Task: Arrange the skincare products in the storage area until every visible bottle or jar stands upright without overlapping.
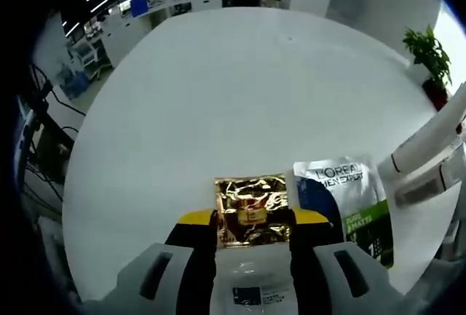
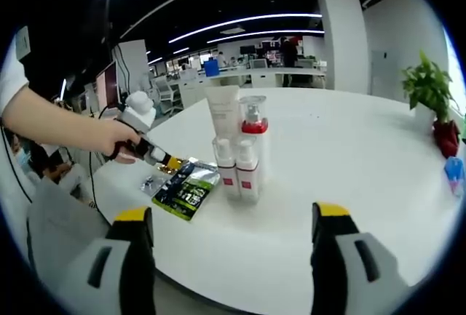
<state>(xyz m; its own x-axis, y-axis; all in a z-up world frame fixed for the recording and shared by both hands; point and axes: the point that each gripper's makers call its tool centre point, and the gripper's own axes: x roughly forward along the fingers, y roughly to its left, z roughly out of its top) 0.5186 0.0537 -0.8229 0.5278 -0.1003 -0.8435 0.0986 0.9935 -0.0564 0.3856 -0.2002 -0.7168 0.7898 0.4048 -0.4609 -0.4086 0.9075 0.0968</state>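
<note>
Table (image 1: 240,97), round and white, carries a cluster of upright bottles (image 2: 239,153) near its middle. Green-and-white sachet (image 1: 354,206) reads "L'OREAL MEN EXPERT", lying flat beside a gold foil sachet (image 1: 251,209). Left tool (image 1: 253,222) apparently pinches the gold sachet. Right tool (image 2: 231,220) is spread, holding nothing.

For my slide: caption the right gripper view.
Open right hand-held gripper faces upright skincare bottles while the left hand-held gripper reaches sachets on the white table.

Two sachets lie on the table: one gold (image 1: 251,209), one green (image 2: 186,188). One tube (image 2: 223,110) and three bottles (image 2: 253,137) (image 2: 225,166) (image 2: 247,171) stand clustered.
</note>
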